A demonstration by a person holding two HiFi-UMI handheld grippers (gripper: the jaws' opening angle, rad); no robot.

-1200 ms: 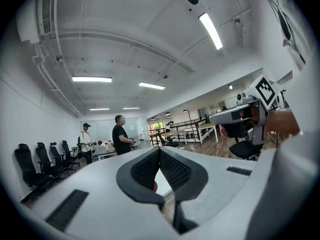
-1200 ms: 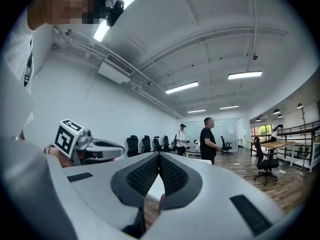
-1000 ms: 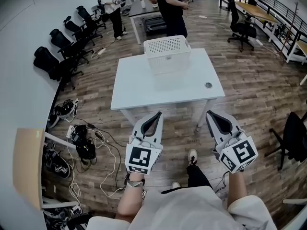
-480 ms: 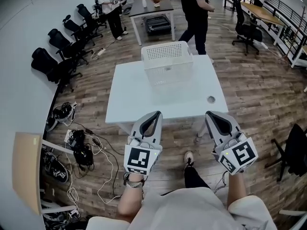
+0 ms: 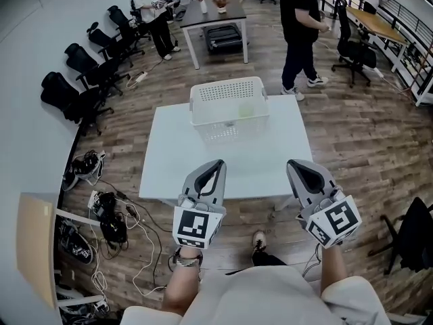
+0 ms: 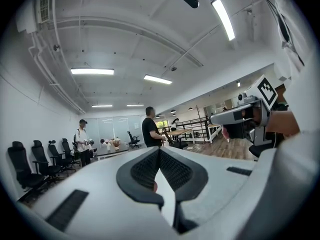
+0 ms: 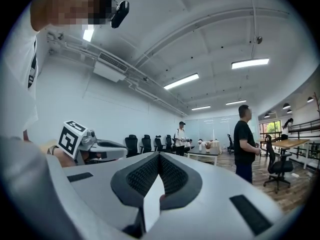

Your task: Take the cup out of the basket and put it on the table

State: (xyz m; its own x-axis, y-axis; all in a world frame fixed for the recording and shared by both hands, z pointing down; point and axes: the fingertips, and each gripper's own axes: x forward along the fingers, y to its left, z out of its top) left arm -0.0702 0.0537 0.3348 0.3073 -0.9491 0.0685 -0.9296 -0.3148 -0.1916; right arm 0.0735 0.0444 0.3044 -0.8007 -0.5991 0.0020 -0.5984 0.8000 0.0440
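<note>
Reaching forward from a pale shirt, both bare forearms carry their tools side by side, and in the head view the noses show over the near edge of the white table (image 5: 166,164). The left gripper (image 5: 217,164) points ahead and slightly right, its marker cube nearest the body. The right gripper (image 5: 295,166) points ahead and slightly left, so the two noses lean toward each other yet stay well apart.

In the left gripper view the jaws meet at their tips with nothing between them: clenched and empty. The right gripper view shows the same, tips pressed together and nothing gripped.

Farther on, toward the table's far edge, stands the white perforated basket (image 5: 203,114). The cup (image 5: 245,109), a pale greenish shape, sits inside it toward the right side, well apart from both grippers.

Cables (image 5: 115,212) lie tangled on the wood floor left of the table, and black office chairs (image 5: 71,90) line the left wall. Beyond the basket a person in black (image 5: 301,26) stands on the floor; farther left, a person in a white top (image 5: 150,5) stands beside a dark table (image 5: 220,11).
</note>
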